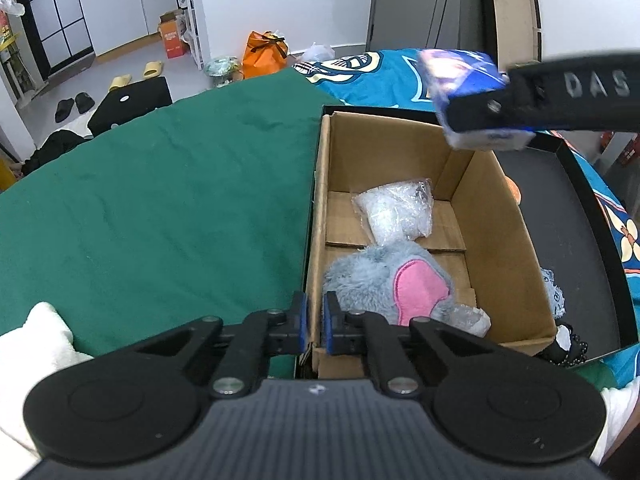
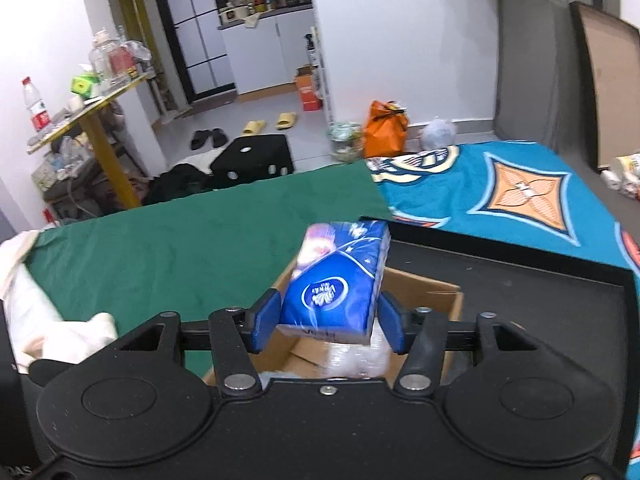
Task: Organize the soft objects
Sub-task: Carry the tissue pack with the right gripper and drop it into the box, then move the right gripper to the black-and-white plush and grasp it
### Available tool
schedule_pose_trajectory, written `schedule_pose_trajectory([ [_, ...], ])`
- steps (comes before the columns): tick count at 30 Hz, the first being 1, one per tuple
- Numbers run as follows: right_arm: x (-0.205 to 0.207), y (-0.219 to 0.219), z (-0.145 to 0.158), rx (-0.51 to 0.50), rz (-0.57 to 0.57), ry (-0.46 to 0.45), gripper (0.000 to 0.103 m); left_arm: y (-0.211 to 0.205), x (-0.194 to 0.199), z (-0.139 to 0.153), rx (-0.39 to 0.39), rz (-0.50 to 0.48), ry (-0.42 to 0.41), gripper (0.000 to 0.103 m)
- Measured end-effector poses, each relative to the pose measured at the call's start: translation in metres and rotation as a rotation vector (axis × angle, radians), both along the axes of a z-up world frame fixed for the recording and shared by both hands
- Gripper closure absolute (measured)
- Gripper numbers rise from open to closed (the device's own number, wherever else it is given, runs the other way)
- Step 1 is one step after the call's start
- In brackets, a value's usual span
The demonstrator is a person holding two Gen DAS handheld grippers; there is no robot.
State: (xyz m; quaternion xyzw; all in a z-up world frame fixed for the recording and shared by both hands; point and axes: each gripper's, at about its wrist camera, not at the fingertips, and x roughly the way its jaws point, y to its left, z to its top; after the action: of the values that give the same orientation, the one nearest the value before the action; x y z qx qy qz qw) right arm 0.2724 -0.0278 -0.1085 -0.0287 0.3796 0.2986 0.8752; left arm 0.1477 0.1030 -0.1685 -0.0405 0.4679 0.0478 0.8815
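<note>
A brown cardboard box [image 1: 500, 216] stands open on the bed. Inside lie a clear plastic bag [image 1: 396, 210] and a grey plush toy with a pink ear [image 1: 394, 280]. My left gripper [image 1: 315, 326] is shut on the box's near left wall. My right gripper [image 2: 330, 320] holds a blue tissue pack [image 2: 340, 276] between its blue pads, above the box's far corner. In the left wrist view the pack [image 1: 460, 76] hangs over the box's far right corner. The box [image 2: 420, 292] shows below the pack in the right wrist view.
A green cloth [image 1: 160, 200] covers the bed left of the box. A black box lid [image 1: 560, 220] lies right of it on a teal blanket [image 2: 500, 192]. White cloth [image 1: 40, 336] lies at the near left. Another grey plush [image 1: 554, 294] sits in the lid.
</note>
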Motion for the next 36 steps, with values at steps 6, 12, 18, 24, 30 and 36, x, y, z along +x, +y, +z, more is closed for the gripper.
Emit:
schedule_pose_trajectory([
  [6,-0.003,-0.016,-0.002,-0.013,-0.024,0.029,0.039,0.002,0.0,0.0,-0.018,0.01,0.003,0.096],
  [12,-0.009,-0.042,-0.002,-0.009,-0.069,0.047,0.037,0.002,0.0,0.001,-0.011,0.01,0.005,0.096],
  [18,-0.017,-0.068,-0.003,0.007,-0.117,0.056,0.031,-0.003,0.0,0.002,0.022,-0.002,0.02,0.096],
  [24,-0.026,-0.088,-0.01,0.008,-0.147,0.078,0.03,-0.014,0.001,0.006,0.087,-0.035,0.027,0.092],
  [30,-0.033,-0.109,-0.018,0.017,-0.18,0.115,0.03,-0.022,0.002,0.012,0.131,-0.051,0.033,0.089],
  [36,-0.034,-0.129,-0.024,0.023,-0.199,0.151,0.03,-0.029,0.001,0.018,0.156,-0.053,0.032,0.059],
])
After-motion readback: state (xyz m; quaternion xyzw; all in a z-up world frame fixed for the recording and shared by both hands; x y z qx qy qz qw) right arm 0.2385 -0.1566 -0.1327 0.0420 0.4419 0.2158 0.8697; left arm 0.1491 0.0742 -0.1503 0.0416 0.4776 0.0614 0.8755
